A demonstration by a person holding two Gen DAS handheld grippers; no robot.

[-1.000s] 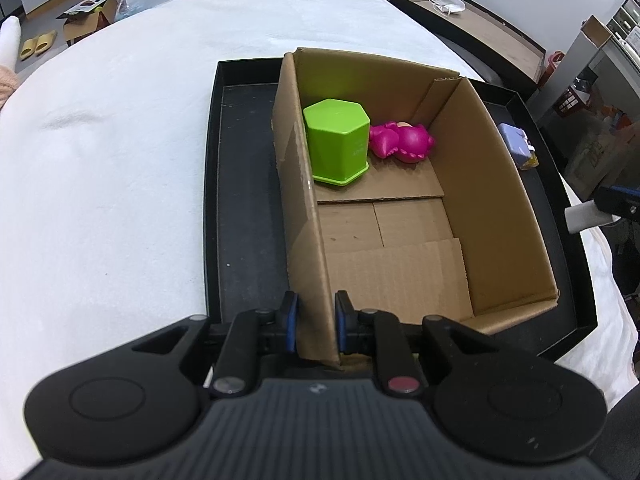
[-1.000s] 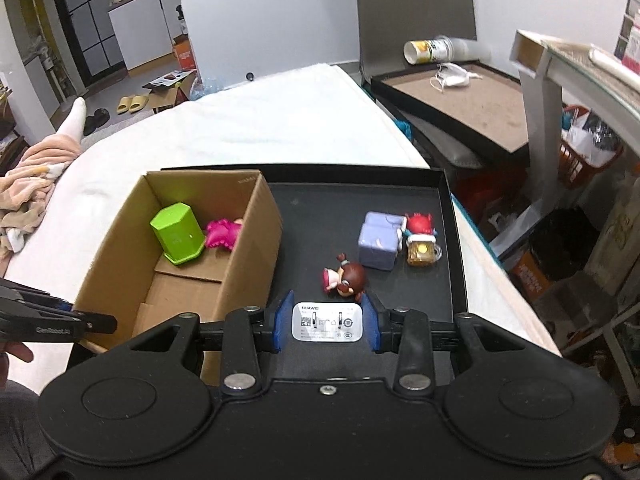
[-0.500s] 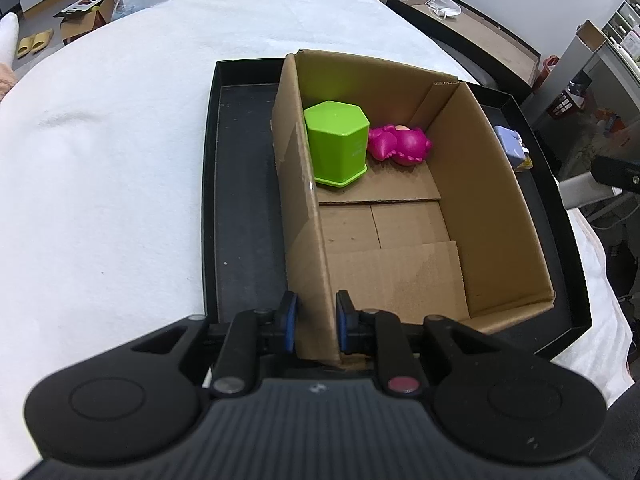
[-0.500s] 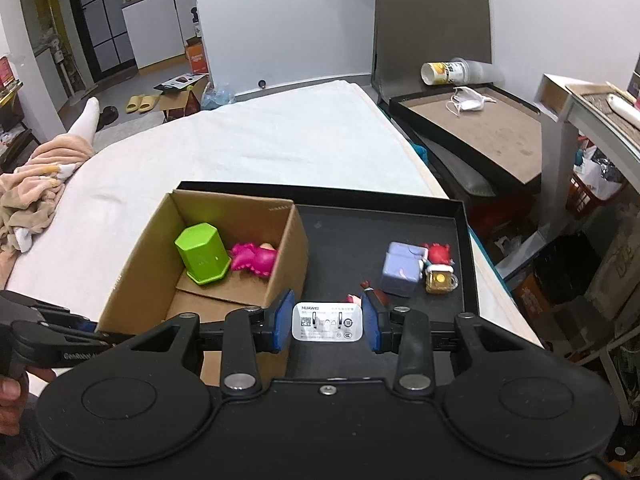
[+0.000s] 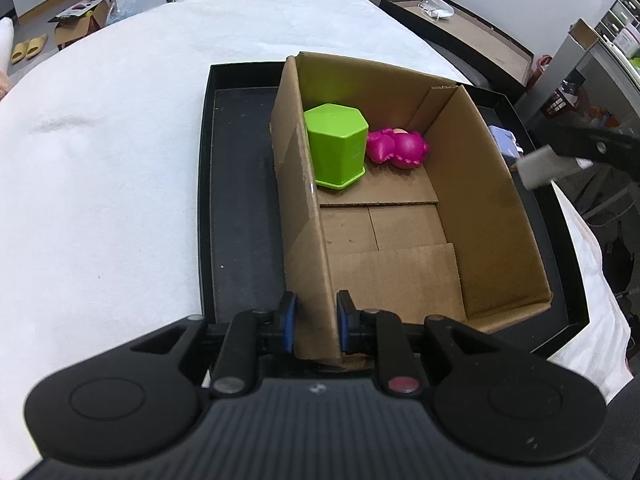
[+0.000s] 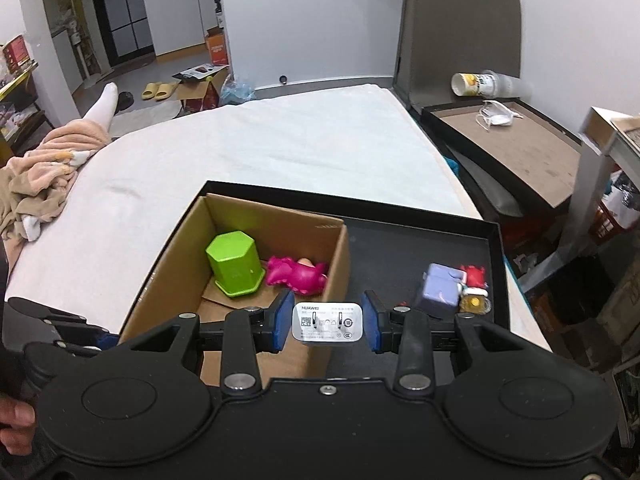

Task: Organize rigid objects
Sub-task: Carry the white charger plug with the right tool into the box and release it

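- The left gripper (image 5: 316, 330) is clamped on the near wall of the cardboard box (image 5: 492, 208), one blue pad on each side of the wall.
- The right gripper (image 6: 327, 322) pinches a white charger (image 6: 327, 323) between its blue pads, hanging above the box's right wall.
- The box sits inside a black tray (image 6: 420, 236) on a bed covered with a white sheet (image 6: 260, 140).
- At the box's far end stands a green hexagonal cup (image 5: 338, 146), upside down, with a pink toy (image 5: 398, 148) lying just beside it.
- Outside the box, on the tray's right side, a lilac block (image 6: 438, 290) touches a small red figure (image 6: 474, 276) and a tiny yellow mug (image 6: 475, 303).
- The box's tall right wall stands between the charger and the free floor of the box.
- Beyond the bed, a second tray (image 6: 516, 148) holds a face mask (image 6: 498, 116), with a tipped cup (image 6: 480, 82) behind it.
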